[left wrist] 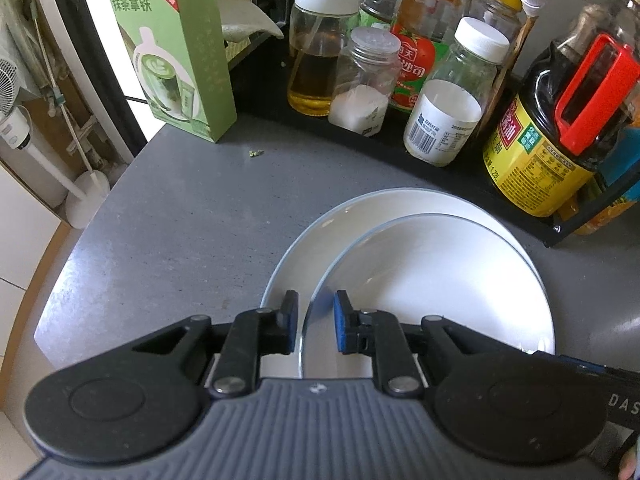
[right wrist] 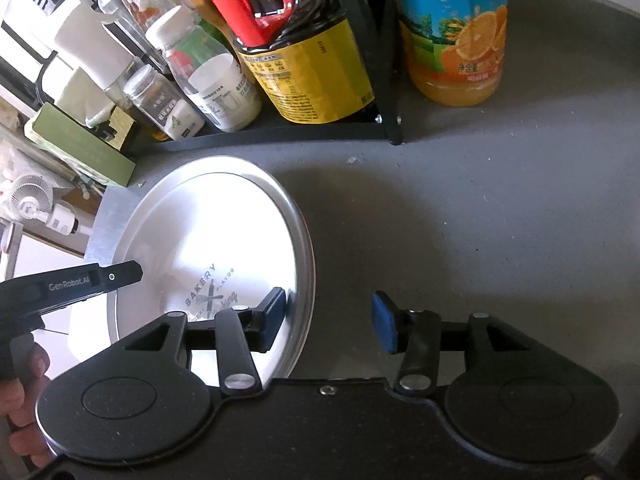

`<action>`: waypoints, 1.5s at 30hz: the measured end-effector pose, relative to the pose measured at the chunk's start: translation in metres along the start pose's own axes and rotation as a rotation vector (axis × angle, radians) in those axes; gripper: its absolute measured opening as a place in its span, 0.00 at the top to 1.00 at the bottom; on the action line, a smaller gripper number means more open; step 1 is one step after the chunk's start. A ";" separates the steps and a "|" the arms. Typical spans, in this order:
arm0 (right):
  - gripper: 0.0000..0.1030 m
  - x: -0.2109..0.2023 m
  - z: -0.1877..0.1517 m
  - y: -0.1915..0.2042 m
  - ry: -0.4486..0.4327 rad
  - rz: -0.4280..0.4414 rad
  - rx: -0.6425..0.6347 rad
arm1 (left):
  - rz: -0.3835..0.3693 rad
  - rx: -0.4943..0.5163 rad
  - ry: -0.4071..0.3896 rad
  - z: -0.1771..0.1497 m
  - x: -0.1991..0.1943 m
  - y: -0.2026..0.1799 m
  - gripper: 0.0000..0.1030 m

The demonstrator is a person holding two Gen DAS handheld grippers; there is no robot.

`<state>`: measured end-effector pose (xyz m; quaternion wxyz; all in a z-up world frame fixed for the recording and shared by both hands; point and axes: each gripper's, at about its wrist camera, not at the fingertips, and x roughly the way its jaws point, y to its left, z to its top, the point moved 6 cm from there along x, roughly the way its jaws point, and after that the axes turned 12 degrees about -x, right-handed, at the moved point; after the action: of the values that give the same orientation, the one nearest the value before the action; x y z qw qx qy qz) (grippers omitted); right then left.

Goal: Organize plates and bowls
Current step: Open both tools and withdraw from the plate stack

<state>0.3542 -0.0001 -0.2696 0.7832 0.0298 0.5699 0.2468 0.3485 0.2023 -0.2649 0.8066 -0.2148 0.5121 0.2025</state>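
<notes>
A smaller white plate (left wrist: 420, 292) lies on a larger white plate (left wrist: 304, 256) on the grey counter. My left gripper (left wrist: 316, 316) straddles the near left rim of the smaller plate, its jaws a little apart, one pad on each side. In the right wrist view the stacked plates (right wrist: 224, 240) show a "BAKERY" print. My right gripper (right wrist: 330, 320) is open wide; its left pad (right wrist: 274, 316) sits over the plates' right rim and its right pad hangs over bare counter. The left gripper's body (right wrist: 72, 284) shows at the left.
A black rack (left wrist: 400, 140) holds bottles and jars behind the plates: oil, salt jar, a soy sauce jug (left wrist: 560, 120). A green matcha box (left wrist: 176, 48) stands at the left. An orange juice bottle (right wrist: 456, 32) stands right of the rack. The counter edge (left wrist: 60, 280) curves at left.
</notes>
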 end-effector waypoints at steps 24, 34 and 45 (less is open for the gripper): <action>0.39 -0.025 -0.015 -0.002 -0.064 -0.126 0.129 | -0.040 0.046 -0.020 0.012 -0.007 0.007 0.84; 0.39 -0.054 -0.037 0.008 -0.112 -0.153 0.171 | -0.073 0.003 0.010 0.023 -0.010 0.029 0.84; 0.16 -0.106 -0.057 0.007 -0.213 -0.154 0.178 | -0.168 -0.020 0.007 0.012 -0.051 0.002 0.22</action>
<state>0.2757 -0.0519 -0.1942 0.8500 0.0816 0.5039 0.1300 0.3365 0.2054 -0.2138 0.8167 -0.2660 0.4931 0.1385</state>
